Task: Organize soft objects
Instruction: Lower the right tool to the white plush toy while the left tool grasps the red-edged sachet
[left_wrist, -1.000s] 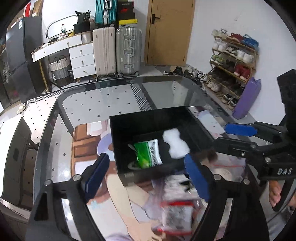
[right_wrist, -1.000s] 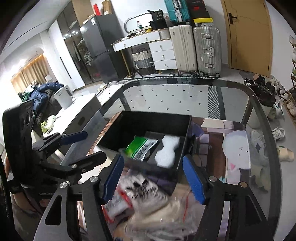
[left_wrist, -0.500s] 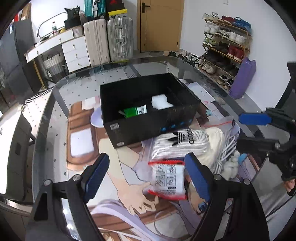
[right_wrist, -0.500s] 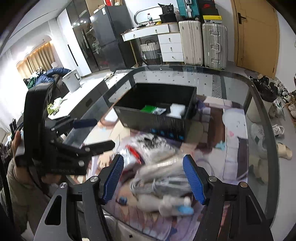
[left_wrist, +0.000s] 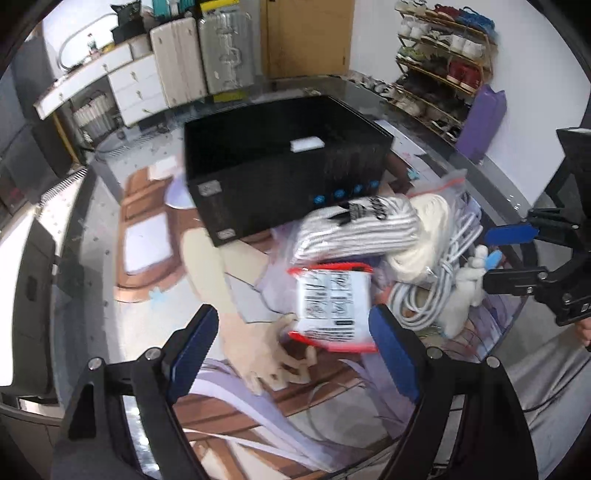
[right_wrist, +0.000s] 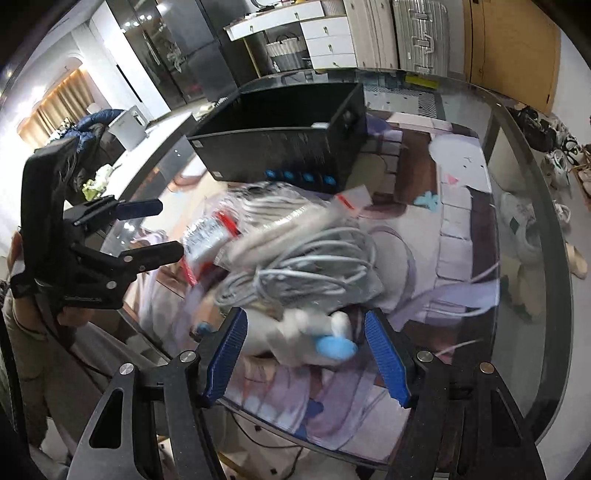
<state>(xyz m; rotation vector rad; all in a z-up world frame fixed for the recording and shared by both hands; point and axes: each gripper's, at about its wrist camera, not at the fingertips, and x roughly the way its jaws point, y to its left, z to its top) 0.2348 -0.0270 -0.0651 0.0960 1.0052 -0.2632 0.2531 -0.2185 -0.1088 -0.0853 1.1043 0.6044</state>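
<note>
A black box (left_wrist: 288, 173) stands on the glass table with a white soft item (left_wrist: 306, 144) inside. In front of it lies a pile: a striped sock pack (left_wrist: 358, 229), a red-edged bag (left_wrist: 332, 306), cream rope (left_wrist: 424, 236), a white cable coil (right_wrist: 306, 266) and a white plush toy with blue tips (right_wrist: 314, 332). My left gripper (left_wrist: 293, 350) is open, low over the red-edged bag, which lies just inside its right pad. My right gripper (right_wrist: 306, 354) is open around the plush toy, and its pads stand clear of it.
A printed picture mat (left_wrist: 155, 258) covers the table. The table's rounded glass edge (right_wrist: 532, 332) runs close to the pile on the near side. Suitcases (left_wrist: 207, 62), white drawers and a shoe rack (left_wrist: 443, 48) stand on the floor beyond. A hand (right_wrist: 22, 295) holds the left gripper.
Both grippers have drawn back from over the black box and come down toward the pile. The box now sits farther off, and the bag and the toy lie between the fingers.
</note>
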